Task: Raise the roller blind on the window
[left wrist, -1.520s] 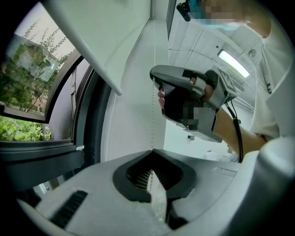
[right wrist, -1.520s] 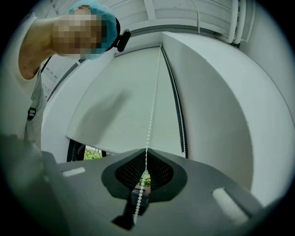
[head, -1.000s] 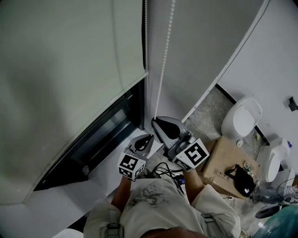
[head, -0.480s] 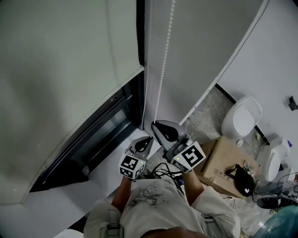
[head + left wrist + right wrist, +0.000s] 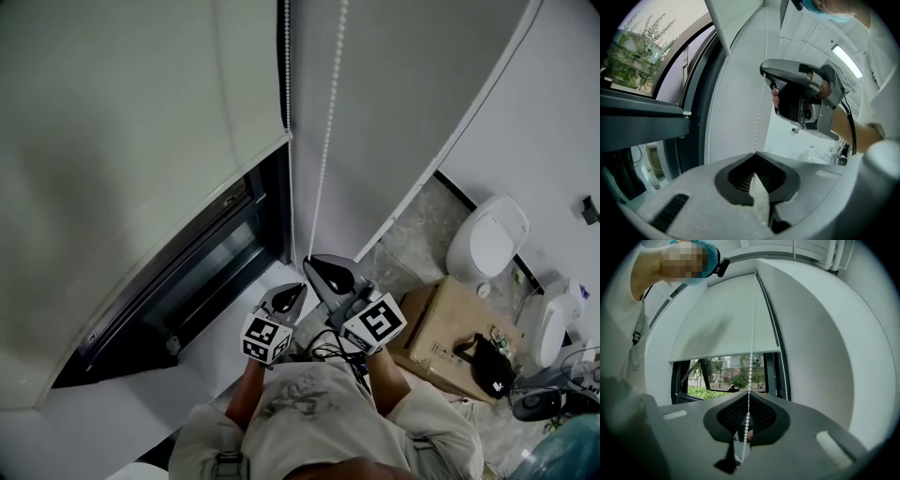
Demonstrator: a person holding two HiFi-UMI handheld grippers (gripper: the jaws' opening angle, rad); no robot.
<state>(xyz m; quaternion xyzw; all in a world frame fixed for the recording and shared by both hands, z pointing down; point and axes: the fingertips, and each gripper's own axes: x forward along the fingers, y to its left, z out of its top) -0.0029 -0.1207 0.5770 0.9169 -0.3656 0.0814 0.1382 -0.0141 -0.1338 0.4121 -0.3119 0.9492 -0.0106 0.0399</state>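
The pale grey-green fabric roller blind (image 5: 141,141) is hanging over most of the dark-framed window (image 5: 206,272). In the right gripper view its straight bottom edge is sitting low on the glass, leaving a strip of window (image 5: 726,373) bare below it, and green trees (image 5: 740,376) are showing through that strip.

The white bead chain (image 5: 325,150) is dropping down the plain wall just right of the window frame. A second strand is running close beside the frame itself.

The right gripper (image 5: 311,262) is clenching this chain – its own view shows the beads (image 5: 752,333) coming straight down into the meeting tips (image 5: 750,393) and carrying on through the hollow between the black ribbed pads.

The left gripper (image 5: 298,290) is sitting just below and to the left of it, near the sill. Its jaws (image 5: 755,153) are pressing together too, and the same strand (image 5: 760,117) is running down from the right gripper (image 5: 765,75) into their tips, so both grippers are gripping one strand, right above left, and close to each other.

Each gripper is carrying its cube of square markers, turned up toward the head camera. The person's pale shirt (image 5: 328,412) is filling the bottom of that view.

Off to the right – well apart from the window – a white toilet (image 5: 487,239) is standing on the speckled floor. Beside it a brown cardboard box (image 5: 441,323) is bearing a black bag (image 5: 483,361).
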